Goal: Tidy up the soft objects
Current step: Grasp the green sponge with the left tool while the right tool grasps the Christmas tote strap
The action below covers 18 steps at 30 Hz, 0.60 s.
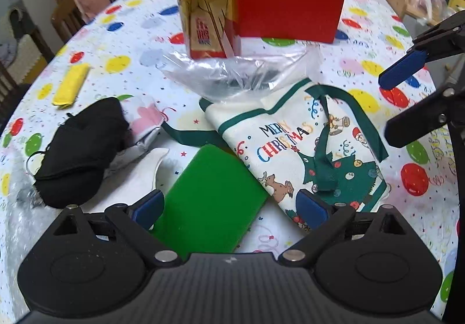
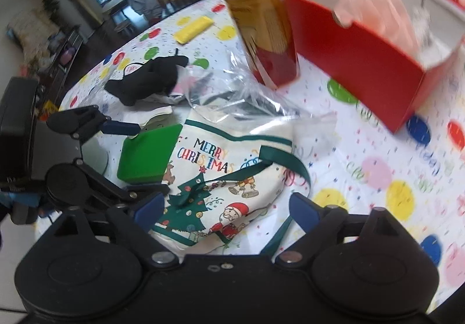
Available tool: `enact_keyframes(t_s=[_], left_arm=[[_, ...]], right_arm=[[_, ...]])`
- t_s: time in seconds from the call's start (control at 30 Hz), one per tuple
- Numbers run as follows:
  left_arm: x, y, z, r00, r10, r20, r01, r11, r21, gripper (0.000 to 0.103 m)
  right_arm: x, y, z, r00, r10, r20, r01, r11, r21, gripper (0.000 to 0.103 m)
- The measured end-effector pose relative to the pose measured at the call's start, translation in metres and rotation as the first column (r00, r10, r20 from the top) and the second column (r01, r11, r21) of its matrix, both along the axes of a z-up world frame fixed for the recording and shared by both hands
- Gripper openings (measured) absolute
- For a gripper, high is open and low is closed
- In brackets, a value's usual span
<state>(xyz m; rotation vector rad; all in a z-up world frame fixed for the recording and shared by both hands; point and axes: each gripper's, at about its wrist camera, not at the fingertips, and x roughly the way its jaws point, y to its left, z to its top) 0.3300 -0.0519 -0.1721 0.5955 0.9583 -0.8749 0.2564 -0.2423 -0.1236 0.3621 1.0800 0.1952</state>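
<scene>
Fig.: L gripper and R gripper, fingers spread wide, nothing held. Soft items lie on table: green sponge under L fingers, Christmas cloth under R, black mask to L side. Red box at far side, pink item already inside. Step (judged): pick sponge. Straddle its short edges w/ L fingers, close gently, lift clear of cloth corner and plastic bag before crossing to box; avoid bottle.
</scene>
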Motion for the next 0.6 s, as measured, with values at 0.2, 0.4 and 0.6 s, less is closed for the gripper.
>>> enact_keyframes(t_s=[0.2,0.4,0.6], left_arm=[[0.015,-0.007,-0.005,0.999,0.016,-0.044,-0.016,1.000,-0.002,0.098],[0.019,-0.006,-0.007,0.998,0.017,-0.059,-0.017,1.000,0.002,0.098],[0.020,-0.004,-0.007,0.998,0.015,-0.058,-0.016,1.000,-0.009,0.098]], right_arm=[[0.016,0.000,-0.022,0.997,-0.047,-0.059,0.051,0.997,0.056,0.080],[0.027,0.001,-0.042,0.989,-0.091,-0.117,0.096,0.994,0.041,0.070],[0.029,0.002,-0.049,0.990,-0.093,-0.110,0.097,0.995,0.031,0.031]])
